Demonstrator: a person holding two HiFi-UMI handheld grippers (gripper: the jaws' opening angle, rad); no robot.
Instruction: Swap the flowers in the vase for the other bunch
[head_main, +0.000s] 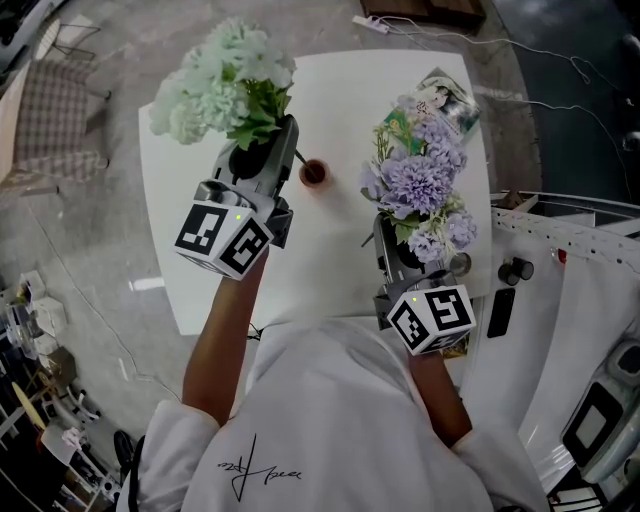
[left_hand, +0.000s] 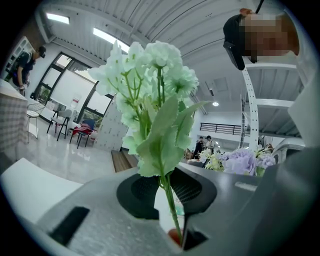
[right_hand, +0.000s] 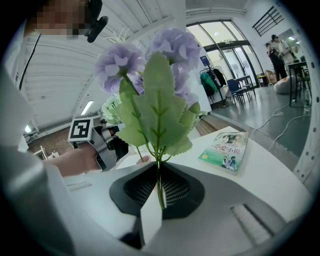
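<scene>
My left gripper (head_main: 287, 133) is shut on the stems of a white and pale-green bunch (head_main: 225, 75), held upright over the white table (head_main: 340, 270). In the left gripper view the stem (left_hand: 170, 200) runs down between the pads to the small red-brown vase (left_hand: 175, 236); I cannot tell whether its end is inside. The vase (head_main: 313, 172) stands mid-table just right of that gripper. My right gripper (head_main: 392, 238) is shut on the stems (right_hand: 159, 185) of a purple bunch (head_main: 418, 180), held upright over the table's right side, apart from the vase.
A paperback book (head_main: 447, 96) lies at the table's far right corner, behind the purple bunch. White equipment (head_main: 570, 250) stands against the right table edge. A power strip and cables (head_main: 372, 22) lie on the floor beyond. A checked chair (head_main: 55, 120) stands at the left.
</scene>
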